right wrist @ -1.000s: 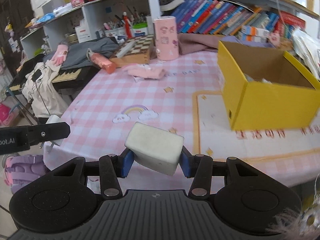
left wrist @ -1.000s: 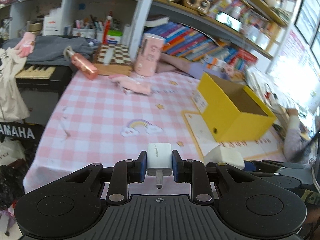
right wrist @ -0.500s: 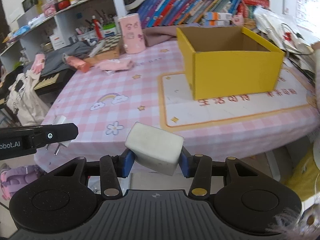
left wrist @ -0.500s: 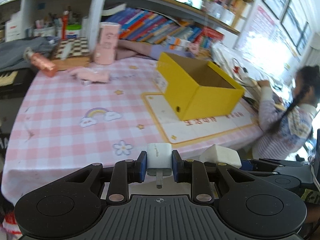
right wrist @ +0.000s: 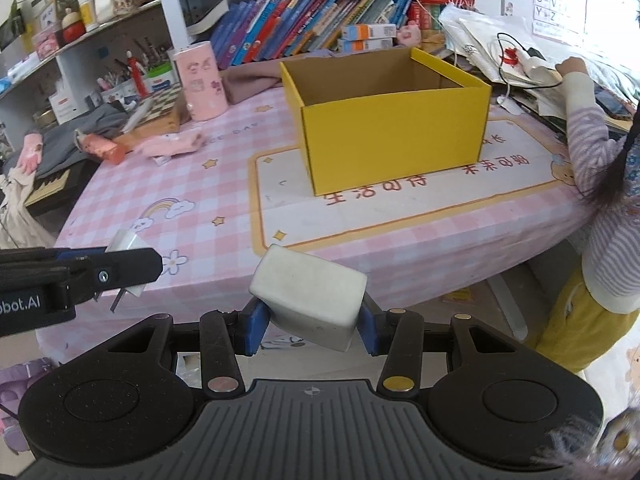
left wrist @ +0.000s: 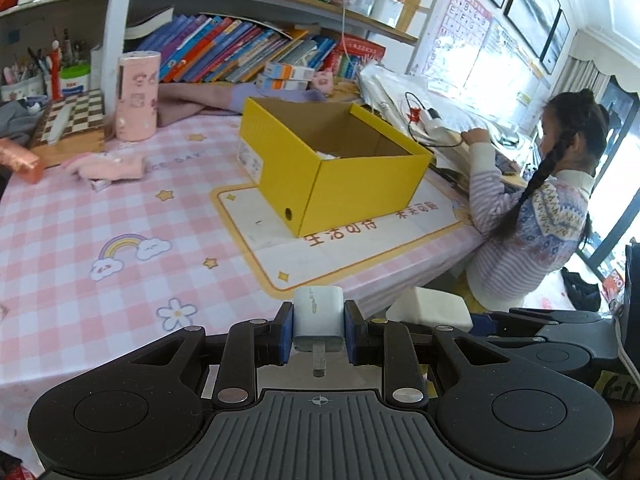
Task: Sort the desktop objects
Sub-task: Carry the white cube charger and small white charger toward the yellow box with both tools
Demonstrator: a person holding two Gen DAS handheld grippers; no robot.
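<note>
My left gripper (left wrist: 319, 330) is shut on a small white charger plug (left wrist: 319, 316), its metal prong pointing back at the camera. My right gripper (right wrist: 310, 320) is shut on a white rectangular block (right wrist: 308, 296), held tilted. Both hover off the near edge of the pink checked table (left wrist: 80, 220). An open yellow cardboard box (left wrist: 332, 168) stands on a white mat ahead; in the right wrist view the yellow box (right wrist: 392, 136) sits straight in front. The left gripper (right wrist: 120, 268) with its plug shows at the left of the right wrist view.
A person (left wrist: 536, 216) in a striped sweater sits at the table's right end. A pink cylinder (left wrist: 136, 96), chessboard (left wrist: 68, 120), pink pouch (left wrist: 108, 168) and orange case (left wrist: 20, 160) lie at the table's far left. Bookshelves (left wrist: 240, 52) stand behind.
Both grippers swung rightward along the table's near edge, so the yellow box moved from the right toward the centre of each view. The person came into view. Both grips are unchanged.
</note>
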